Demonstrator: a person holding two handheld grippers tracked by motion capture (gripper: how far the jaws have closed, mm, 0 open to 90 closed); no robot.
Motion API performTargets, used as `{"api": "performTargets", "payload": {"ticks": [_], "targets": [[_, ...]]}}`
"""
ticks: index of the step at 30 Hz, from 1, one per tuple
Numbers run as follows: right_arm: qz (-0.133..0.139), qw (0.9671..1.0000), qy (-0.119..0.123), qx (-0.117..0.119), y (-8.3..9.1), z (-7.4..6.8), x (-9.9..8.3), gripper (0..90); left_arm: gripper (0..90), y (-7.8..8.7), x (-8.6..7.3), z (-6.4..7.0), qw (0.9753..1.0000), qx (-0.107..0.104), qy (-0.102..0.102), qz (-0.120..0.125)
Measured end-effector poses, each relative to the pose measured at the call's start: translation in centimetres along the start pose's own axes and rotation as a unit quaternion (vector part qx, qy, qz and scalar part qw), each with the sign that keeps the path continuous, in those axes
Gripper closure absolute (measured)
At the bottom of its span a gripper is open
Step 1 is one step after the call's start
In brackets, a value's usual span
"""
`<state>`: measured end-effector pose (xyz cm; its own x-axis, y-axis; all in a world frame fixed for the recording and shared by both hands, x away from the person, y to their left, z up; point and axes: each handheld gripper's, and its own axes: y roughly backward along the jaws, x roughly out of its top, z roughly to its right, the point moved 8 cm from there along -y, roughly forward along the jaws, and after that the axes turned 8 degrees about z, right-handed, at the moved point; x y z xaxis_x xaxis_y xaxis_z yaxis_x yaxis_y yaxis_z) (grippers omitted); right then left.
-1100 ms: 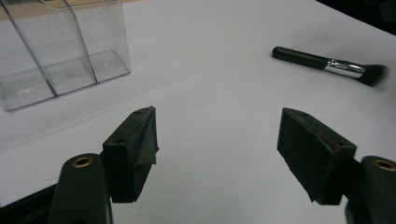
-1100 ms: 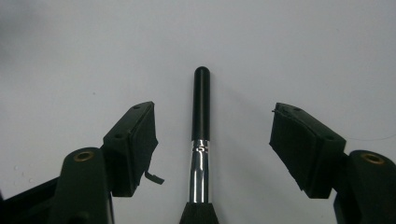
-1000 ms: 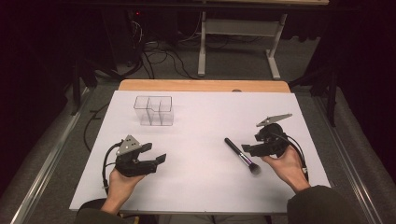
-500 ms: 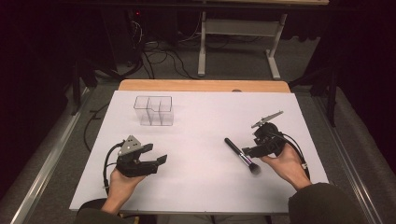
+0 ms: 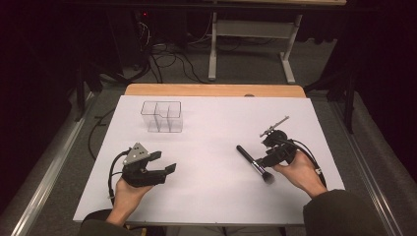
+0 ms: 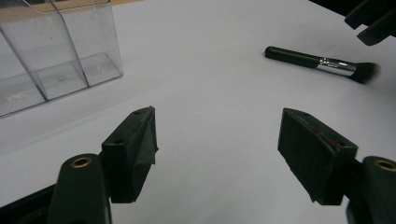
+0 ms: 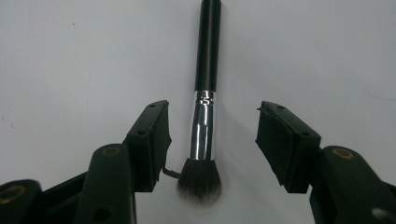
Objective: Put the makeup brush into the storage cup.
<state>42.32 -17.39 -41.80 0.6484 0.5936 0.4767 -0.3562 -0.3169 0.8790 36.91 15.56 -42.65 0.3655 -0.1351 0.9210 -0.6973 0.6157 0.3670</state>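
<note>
A black makeup brush point(image 5: 253, 163) with a silver ferrule and dark bristles lies flat on the white table point(image 5: 211, 142), right of centre. My right gripper point(image 5: 264, 161) is open and low over its bristle end. In the right gripper view the brush point(image 7: 204, 116) lies between the two jaws, nearer the left one, touching neither. My left gripper point(image 5: 164, 162) is open with nothing in it, at the front left of the table. In the left gripper view point(image 6: 217, 154) the brush point(image 6: 322, 64) lies far off at the upper right.
A clear plastic organiser with compartments point(image 5: 162, 116) stands at the back left of the table, also seen as the organiser point(image 6: 51, 51) in the left gripper view. A wooden table edge point(image 5: 211, 90) runs along the back. Cables and a metal stand are on the floor beyond.
My right gripper has moved down and toward the brush, and its jaws now straddle the ferrule and bristle end. The left gripper has stayed put.
</note>
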Motion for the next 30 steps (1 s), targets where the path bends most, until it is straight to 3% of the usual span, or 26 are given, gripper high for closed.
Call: {"api": "performTargets", "payload": {"ticks": [9, 30], "targets": [[-0.035, 0.9994, 0.001, 0.000, -0.6, -0.1, -0.6, 48.1, 28.4, 0.0, 0.0, 0.0, 1.0000, 0.000, -0.001, -0.001], [-0.067, 0.9977, -0.003, 0.009, -2.8, -0.3, -1.4, 55.5, 28.6, -0.1, -0.1, 0.1, 1.0000, -0.001, -0.004, -0.005]]}}
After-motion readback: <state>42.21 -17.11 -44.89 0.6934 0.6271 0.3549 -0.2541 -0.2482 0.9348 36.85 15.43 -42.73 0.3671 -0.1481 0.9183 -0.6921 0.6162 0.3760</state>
